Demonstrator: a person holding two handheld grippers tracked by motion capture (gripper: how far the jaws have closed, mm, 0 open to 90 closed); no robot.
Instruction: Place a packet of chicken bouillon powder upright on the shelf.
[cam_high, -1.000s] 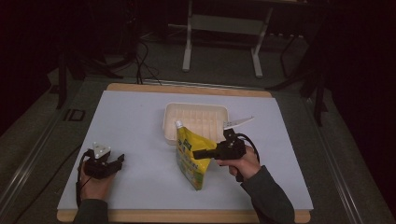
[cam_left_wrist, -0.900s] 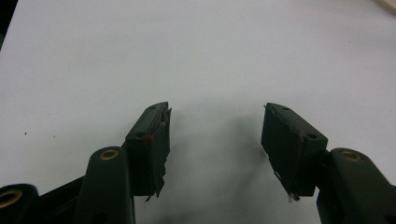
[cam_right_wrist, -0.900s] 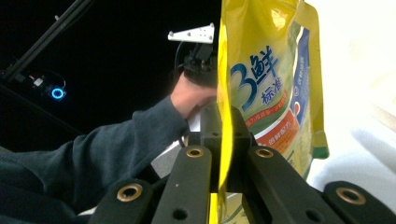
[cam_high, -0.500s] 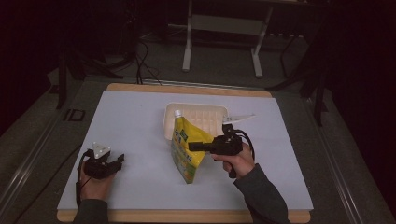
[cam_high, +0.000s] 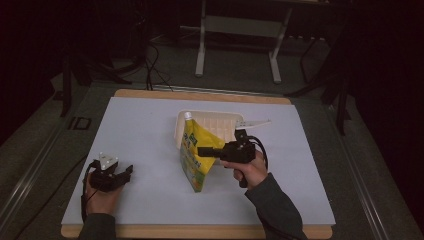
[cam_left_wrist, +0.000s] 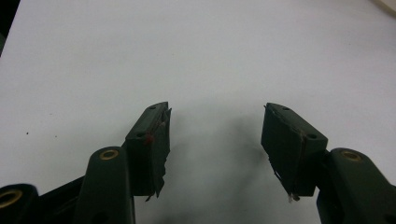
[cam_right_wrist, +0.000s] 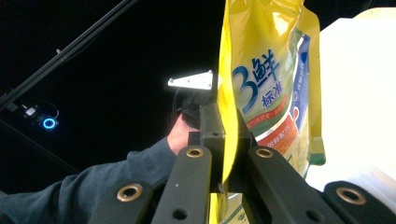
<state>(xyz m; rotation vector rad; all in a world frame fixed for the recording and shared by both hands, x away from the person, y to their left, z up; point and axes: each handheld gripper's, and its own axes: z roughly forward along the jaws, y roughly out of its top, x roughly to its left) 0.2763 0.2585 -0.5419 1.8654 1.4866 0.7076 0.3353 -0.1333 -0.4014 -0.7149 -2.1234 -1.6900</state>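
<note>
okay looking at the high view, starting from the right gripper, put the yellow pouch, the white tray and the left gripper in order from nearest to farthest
1. Yellow pouch: clamped in the fingers of the right gripper, at the table's middle.
2. White tray: just behind the pouch, toward the table's far edge.
3. Left gripper: far across the table at the left, near the front edge, open over the bare white surface.

You are working in a dim lab or recording studio: a tabletop (cam_high: 150, 130) under a white sheet sits on a wooden board, ringed by darkness. Beyond your right claw (cam_high: 202, 151) stand a metal stand (cam_high: 237, 47), black tripod legs (cam_high: 75, 75) and cables (cam_high: 152, 60) across grey floor.
</note>
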